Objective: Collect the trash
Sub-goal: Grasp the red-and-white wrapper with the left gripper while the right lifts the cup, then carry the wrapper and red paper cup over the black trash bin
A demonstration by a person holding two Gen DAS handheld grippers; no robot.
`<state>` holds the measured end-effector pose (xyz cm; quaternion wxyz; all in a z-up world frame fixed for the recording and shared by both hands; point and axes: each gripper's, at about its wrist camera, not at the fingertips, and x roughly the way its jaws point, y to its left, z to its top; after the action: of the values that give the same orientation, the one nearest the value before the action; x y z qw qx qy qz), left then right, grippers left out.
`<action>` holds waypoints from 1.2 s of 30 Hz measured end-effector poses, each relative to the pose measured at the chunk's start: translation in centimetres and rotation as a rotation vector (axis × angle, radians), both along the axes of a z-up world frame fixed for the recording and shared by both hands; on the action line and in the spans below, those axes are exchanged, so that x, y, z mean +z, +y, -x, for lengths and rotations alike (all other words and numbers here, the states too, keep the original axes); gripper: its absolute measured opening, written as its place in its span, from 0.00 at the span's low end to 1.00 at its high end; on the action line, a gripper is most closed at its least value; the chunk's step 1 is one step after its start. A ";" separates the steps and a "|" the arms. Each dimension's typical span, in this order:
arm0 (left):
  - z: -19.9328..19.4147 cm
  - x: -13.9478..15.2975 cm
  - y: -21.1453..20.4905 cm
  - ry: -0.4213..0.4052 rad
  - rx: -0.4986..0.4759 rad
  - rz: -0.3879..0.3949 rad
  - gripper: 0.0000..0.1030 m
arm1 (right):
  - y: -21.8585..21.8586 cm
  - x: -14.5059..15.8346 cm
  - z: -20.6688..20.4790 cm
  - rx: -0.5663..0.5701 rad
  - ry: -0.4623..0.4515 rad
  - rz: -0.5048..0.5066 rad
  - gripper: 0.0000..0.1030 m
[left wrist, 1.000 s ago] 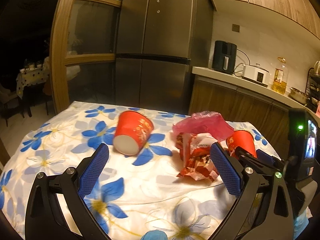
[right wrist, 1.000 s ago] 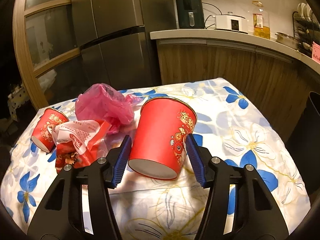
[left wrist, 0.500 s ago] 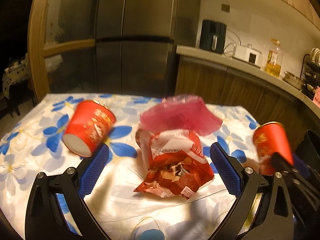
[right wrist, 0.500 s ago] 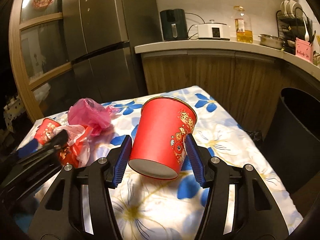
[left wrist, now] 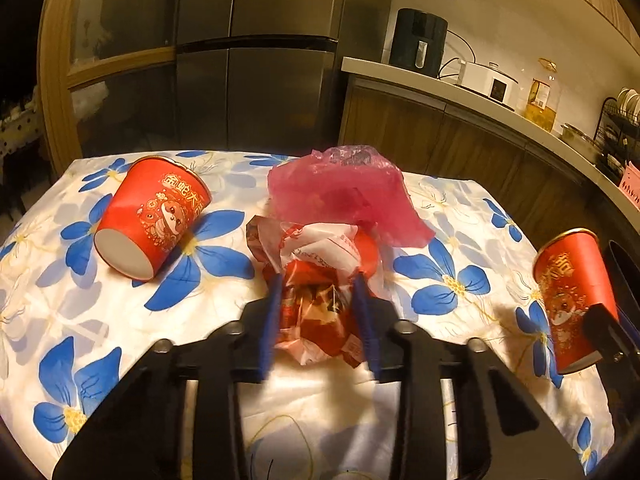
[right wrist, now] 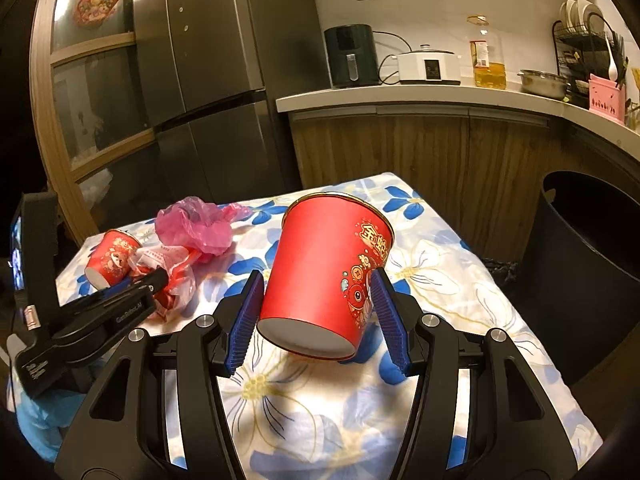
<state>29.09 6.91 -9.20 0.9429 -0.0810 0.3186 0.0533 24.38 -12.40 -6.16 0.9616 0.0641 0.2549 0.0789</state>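
My left gripper (left wrist: 318, 300) has closed on a crumpled red and white snack wrapper (left wrist: 316, 280) lying mid-table, its blue pads pressing both sides. A pink plastic bag (left wrist: 344, 196) lies just behind the wrapper. A red paper cup (left wrist: 152, 218) lies on its side to the left. My right gripper (right wrist: 316, 308) is shut on a second red paper cup (right wrist: 324, 276) and holds it above the table; that cup shows at the right in the left wrist view (left wrist: 572, 300). The left gripper (right wrist: 148, 284) shows at the wrapper (right wrist: 176, 272) in the right wrist view.
The table has a white cloth with blue flowers (left wrist: 440, 284). A black trash bin (right wrist: 592, 276) stands beside the table's right side. A wooden counter (right wrist: 420, 100) with appliances runs behind, and a dark fridge (left wrist: 260, 52) stands at the back.
My left gripper moved onto the wrapper and its jaws closed from wide open onto it. My right gripper lifted the cup and carried it to the right, toward the bin.
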 end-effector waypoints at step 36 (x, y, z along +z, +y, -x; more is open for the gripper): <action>8.5 10.9 -20.1 -0.287 -0.338 -0.034 0.18 | -15.6 7.0 10.0 -0.232 -0.253 0.037 0.53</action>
<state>20.59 -13.23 1.68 0.9753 -0.0170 0.1894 -0.1123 14.37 -27.99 0.81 0.9897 0.0647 0.1240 -0.0298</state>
